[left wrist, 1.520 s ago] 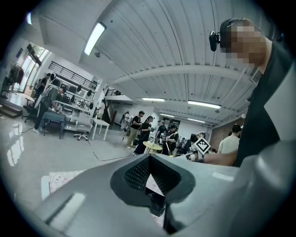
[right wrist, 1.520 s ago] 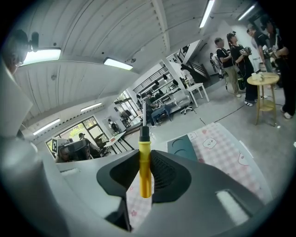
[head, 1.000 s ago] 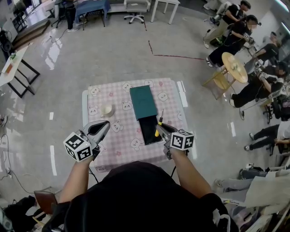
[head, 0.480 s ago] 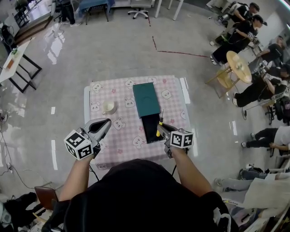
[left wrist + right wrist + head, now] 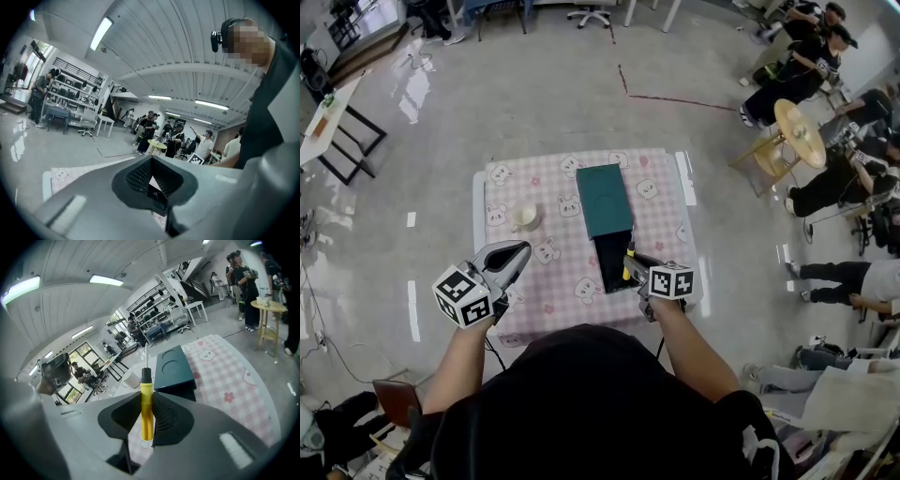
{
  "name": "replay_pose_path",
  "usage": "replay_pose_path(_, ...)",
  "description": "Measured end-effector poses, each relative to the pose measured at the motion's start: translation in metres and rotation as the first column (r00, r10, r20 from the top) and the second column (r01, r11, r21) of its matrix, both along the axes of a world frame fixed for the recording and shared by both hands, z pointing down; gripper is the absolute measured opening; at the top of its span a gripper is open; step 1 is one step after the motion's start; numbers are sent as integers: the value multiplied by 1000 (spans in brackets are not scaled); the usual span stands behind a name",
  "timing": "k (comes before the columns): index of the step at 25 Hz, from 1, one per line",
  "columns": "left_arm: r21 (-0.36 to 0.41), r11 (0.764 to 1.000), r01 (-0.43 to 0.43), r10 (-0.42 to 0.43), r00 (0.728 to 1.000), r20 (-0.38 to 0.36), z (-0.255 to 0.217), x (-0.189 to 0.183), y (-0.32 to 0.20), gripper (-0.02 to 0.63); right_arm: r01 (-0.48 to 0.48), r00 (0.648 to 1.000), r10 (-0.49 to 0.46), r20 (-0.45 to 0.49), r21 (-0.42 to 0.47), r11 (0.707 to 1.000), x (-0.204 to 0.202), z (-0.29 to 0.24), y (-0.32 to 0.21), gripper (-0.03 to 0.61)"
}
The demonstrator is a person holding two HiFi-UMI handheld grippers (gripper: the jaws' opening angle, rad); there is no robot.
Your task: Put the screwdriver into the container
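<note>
Already screwdriver point(image 5: 146, 413) clenched in right claw point(image 5: 630, 264), held by right edge of open container point(image 5: 609, 267) on desk point(image 5: 502, 202); lowering, release not yet done. Left claw point(image 5: 516, 253) closed, empty.

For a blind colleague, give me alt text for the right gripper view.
The right gripper is shut on a yellow-handled screwdriver, shaft pointing ahead. Beyond it, a dark green container sits on a pink checked tablecloth.
</note>
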State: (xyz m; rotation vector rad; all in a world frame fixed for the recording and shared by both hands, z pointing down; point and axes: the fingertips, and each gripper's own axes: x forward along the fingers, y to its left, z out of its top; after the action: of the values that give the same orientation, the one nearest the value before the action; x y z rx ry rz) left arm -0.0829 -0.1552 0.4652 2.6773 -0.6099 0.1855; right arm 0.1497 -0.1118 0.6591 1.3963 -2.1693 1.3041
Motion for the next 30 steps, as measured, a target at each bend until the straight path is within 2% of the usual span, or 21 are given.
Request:
replay_pose_path(14, -29, 999, 15, -15, 1000, 12, 12, 6, -5, 0, 23, 999, -27, -34, -99, 995, 7, 45, 4, 106)
replay_pose_path(30, -56, 997, 56, -54, 998, 25, 22, 6, -11, 0, 88, 993, -103, -66, -197, 976, 6, 87, 12, 106)
